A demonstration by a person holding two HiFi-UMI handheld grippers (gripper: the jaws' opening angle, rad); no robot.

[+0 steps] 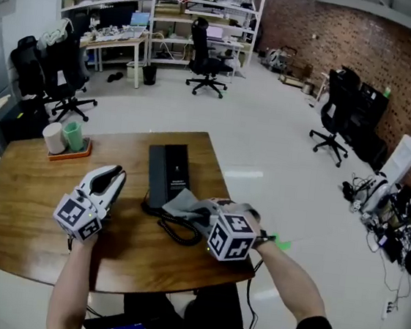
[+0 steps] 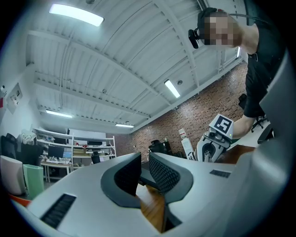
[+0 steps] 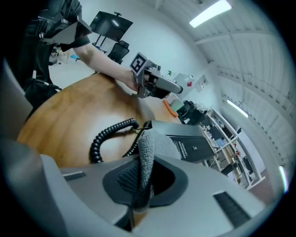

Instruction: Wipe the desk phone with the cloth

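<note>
A black desk phone (image 1: 168, 172) is seen lying flat near the middle of a wooden table (image 1: 24, 198), its long side running from near to far. A black coiled cord (image 1: 176, 230) is looped on the table at the phone's near end.

A grey cloth (image 1: 186, 204) is draped over the near right corner of the phone and is pinched by the right gripper (image 1: 211, 214), which is held just to the right of the cord. In the right gripper view, a fold of the cloth (image 3: 147, 148) is clamped upright between the two jaws of the right gripper (image 3: 141, 180), with the phone (image 3: 189, 146) lying directly beyond it and the coiled cord (image 3: 108, 136) curling away over the table (image 3: 64, 115) to one side.

The left gripper (image 1: 114, 180) is held over the table to the left of the phone, apart from it, with its tips pointed toward the far side. In the left gripper view, the jaws of the left gripper (image 2: 144, 169) are set slightly apart with nothing gripped between them; only a dark edge of the phone and a strip of wood are seen through the narrow gap.

At the far left corner of the table, an orange tray (image 1: 70, 154) is placed, with a white cup (image 1: 54, 138) and a green cup (image 1: 73, 136) standing on it side by side.
</note>
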